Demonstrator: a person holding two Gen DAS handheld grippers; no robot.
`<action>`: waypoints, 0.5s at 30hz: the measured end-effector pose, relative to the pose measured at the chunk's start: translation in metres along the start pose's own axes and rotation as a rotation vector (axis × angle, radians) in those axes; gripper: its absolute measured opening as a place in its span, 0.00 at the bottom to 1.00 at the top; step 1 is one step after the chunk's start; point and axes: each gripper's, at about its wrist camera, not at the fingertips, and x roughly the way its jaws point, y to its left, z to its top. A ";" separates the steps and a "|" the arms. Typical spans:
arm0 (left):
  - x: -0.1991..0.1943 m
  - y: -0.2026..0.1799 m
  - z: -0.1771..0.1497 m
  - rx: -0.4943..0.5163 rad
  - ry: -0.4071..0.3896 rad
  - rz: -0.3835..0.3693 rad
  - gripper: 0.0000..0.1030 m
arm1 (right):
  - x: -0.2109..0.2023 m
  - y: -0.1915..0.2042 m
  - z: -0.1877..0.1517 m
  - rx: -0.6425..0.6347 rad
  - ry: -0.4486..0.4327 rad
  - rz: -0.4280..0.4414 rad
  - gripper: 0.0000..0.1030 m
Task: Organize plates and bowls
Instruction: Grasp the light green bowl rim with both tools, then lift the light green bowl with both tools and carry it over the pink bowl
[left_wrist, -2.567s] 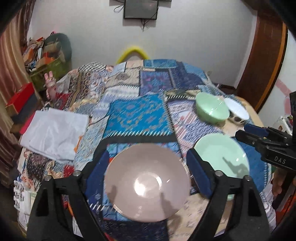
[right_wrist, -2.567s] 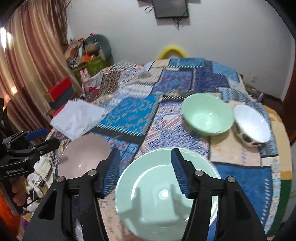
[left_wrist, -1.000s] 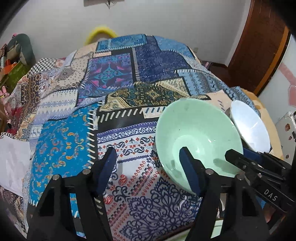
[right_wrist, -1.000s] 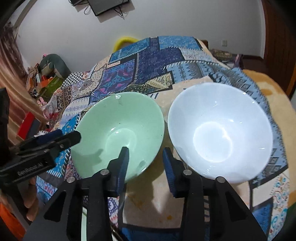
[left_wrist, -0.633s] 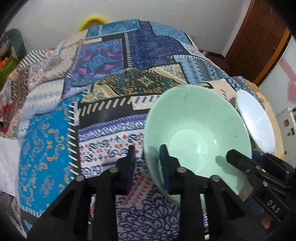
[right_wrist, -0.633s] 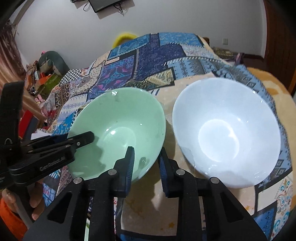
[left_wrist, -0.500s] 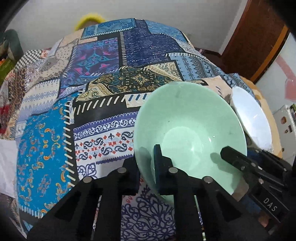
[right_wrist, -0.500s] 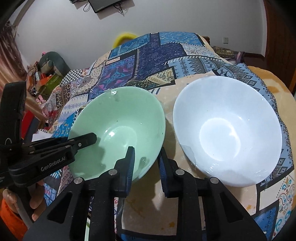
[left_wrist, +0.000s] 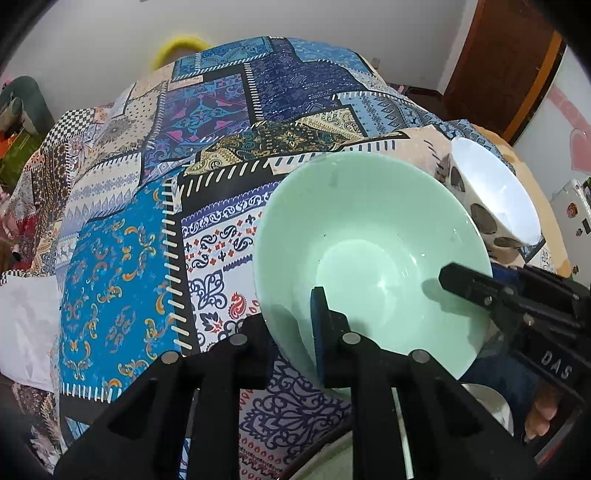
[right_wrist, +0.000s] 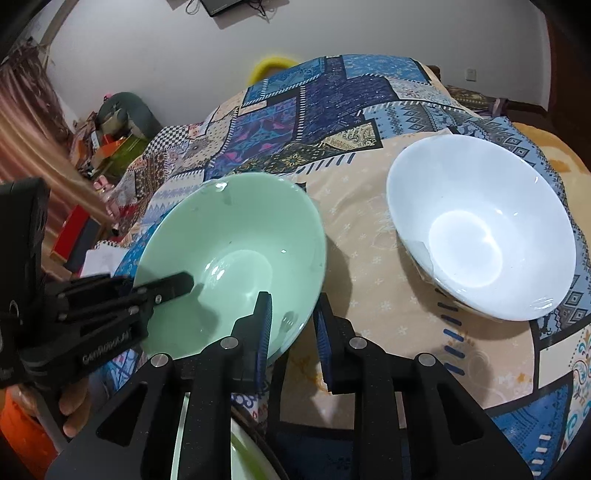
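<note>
Left wrist | left jaws opening, green bowl (left_wrist: 369, 236) rim between | right jaws clamp same rim | white bowl (left_wrist: 495, 192) apart

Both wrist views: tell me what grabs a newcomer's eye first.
The glossy mint-green bowl, mid-frame on the patchwork tablecloth, pinched at its near rim by both the left gripper and the right gripper. Right of it sits an untouched white bowl.

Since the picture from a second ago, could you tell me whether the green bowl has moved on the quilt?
Yes. The green bowl has tipped up and drawn away from the white bowl, which it nearly touched before.
</note>
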 end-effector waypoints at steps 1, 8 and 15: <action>0.001 0.001 0.000 -0.005 -0.001 -0.002 0.18 | 0.003 -0.001 0.003 0.005 0.004 -0.001 0.21; -0.001 -0.001 0.000 -0.002 -0.023 -0.003 0.18 | 0.012 0.002 0.008 -0.008 0.005 -0.028 0.15; -0.011 0.000 -0.006 -0.017 -0.025 -0.022 0.18 | -0.004 0.009 0.002 -0.026 -0.023 -0.044 0.15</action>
